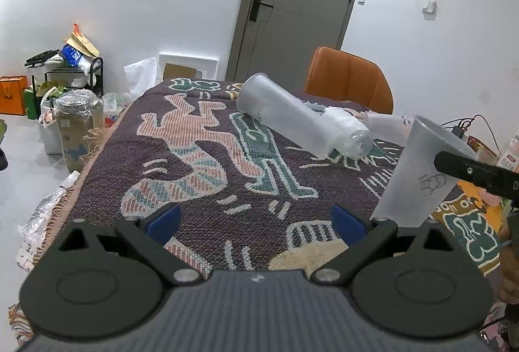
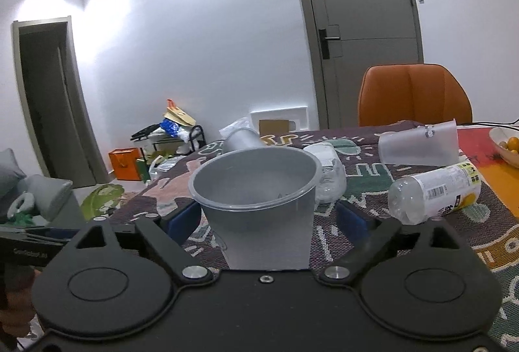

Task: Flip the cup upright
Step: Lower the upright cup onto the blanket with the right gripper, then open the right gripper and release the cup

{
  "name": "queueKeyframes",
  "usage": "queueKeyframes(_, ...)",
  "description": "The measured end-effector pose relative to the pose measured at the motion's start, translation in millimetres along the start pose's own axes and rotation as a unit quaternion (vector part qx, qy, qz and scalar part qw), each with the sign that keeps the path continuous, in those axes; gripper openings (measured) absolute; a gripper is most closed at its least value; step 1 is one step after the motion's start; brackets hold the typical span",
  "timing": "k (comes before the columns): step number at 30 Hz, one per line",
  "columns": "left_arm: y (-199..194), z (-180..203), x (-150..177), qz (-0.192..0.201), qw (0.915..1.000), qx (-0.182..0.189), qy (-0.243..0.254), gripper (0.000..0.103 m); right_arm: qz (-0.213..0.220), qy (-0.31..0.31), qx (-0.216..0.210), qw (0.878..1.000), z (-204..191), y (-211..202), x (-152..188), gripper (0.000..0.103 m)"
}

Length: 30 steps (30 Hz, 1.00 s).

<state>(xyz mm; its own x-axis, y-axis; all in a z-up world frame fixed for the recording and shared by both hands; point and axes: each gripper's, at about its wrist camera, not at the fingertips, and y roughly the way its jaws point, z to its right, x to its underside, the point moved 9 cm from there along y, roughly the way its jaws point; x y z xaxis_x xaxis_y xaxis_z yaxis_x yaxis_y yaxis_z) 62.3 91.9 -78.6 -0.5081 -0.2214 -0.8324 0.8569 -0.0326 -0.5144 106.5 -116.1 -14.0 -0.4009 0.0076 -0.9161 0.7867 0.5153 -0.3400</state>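
Left wrist view: the left gripper (image 1: 256,222) hangs low over the patterned tablecloth (image 1: 201,164), its blue-padded fingers (image 1: 163,222) spread wide with nothing between them. To its right, the frosted cup (image 1: 418,177) stands mouth-up, slightly tilted, with a black finger of the right gripper (image 1: 476,173) lying across its upper wall.

Right wrist view: the cup (image 2: 262,209) sits between the right gripper's (image 2: 269,219) blue pads (image 2: 183,219), rim uppermost and open toward the camera. The jaws stand wide; a gap shows between the right-hand pad and the cup wall, while contact at the left-hand pad cannot be judged, so the grip reads as released rather than clenched. Whether the cup's base rests on the cloth is hidden by the gripper body.

Beyond the cup, a second frosted cup (image 1: 275,112) lies tipped against a crumpled clear bottle (image 1: 347,131). A third frosted cup (image 2: 418,144) lies on its side farther right, and a labelled plastic bottle (image 2: 434,193) lies just in front of it. A bowl of small orange fruit (image 2: 506,144) sits at the table's right edge.

Farthest: an orange chair (image 2: 415,96) at the table's far side, a grey door (image 2: 363,5) and a white wall (image 2: 194,44).
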Motion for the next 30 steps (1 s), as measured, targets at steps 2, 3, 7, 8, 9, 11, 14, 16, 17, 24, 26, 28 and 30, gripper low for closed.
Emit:
queueKeyframes(2, -4.0, 5.1, -1.2, 0.004, 1.0000, 0.000, 0.002, 0.098, -0.003, 0.002, -0.006, 1.000, 1.2, -3.8, 1.8, 0.095)
queueKeyframes(3, -6.4, 8.8, -2.0, 0.005, 1.0000, -0.001, 0.004, 0.098, -0.006, 0.004, -0.010, 1.000, 2.1, -6.4, 2.8, 0.095)
queueKeyframes(7, -17.7, 25.1, -6.7, 0.013, 0.9998, -0.007, 0.016, 0.098, -0.009, 0.010, -0.016, 1.000, 9.5, -19.5, 4.3, 0.098)
queueKeyframes(8, -21.6, 30.3, -8.2, 0.018, 0.9996, -0.007, 0.020, 0.098, -0.008, 0.012, -0.016, 1.000, 12.4, -24.4, 4.3, 0.100)
queueKeyframes(9, -25.7, 35.2, -9.2, 0.022, 0.9994, -0.007, 0.025, 0.098, -0.007, 0.015, -0.018, 1.000, 15.0, -29.6, 4.3, 0.101)
queueKeyframes(11, -33.0, 45.6, -9.6, 0.029, 0.9990, -0.005, 0.033, 0.098, -0.006, 0.020, -0.023, 1.000, 19.4, -38.4, 4.4, 0.103)
queueKeyframes(14, -39.6, 59.1, -7.5, 0.033, 0.9986, -0.004, 0.042, 0.098, -0.009, 0.011, -0.025, 1.000, 23.9, -48.4, 4.2, 0.103)
queueKeyframes(16, -43.6, 68.0, -5.6, 0.033, 0.9982, -0.003, 0.050, 0.098, -0.011, 0.000, -0.023, 1.000, 26.3, -53.7, 4.0, 0.103)
queueKeyframes(17, -46.0, 72.0, -5.1, 0.035, 0.9979, -0.004, 0.055, 0.098, -0.012, -0.002, -0.022, 1.000, 28.1, -56.2, 4.2, 0.103)
queueKeyframes(24, -61.5, 85.3, -1.1, 0.049, 0.9971, -0.012, 0.057, 0.098, -0.023, -0.010, -0.024, 0.999, 36.1, -74.6, 11.1, 0.103)
queueKeyframes(26, -64.6, 87.6, 1.7, 0.049, 0.9971, -0.013, 0.056, 0.098, -0.028, -0.017, -0.024, 0.999, 36.7, -78.9, 13.3, 0.103)
queueKeyframes(28, -67.8, 90.4, 6.1, 0.048, 0.9969, -0.016, 0.060, 0.098, -0.035, -0.032, -0.020, 0.999, 36.3, -83.6, 16.6, 0.103)
queueKeyframes(30, -71.1, 92.8, 10.1, 0.048, 0.9968, -0.019, 0.061, 0.098, -0.034, -0.044, -0.011, 0.998, 38.1, -88.9, 18.5, 0.103)
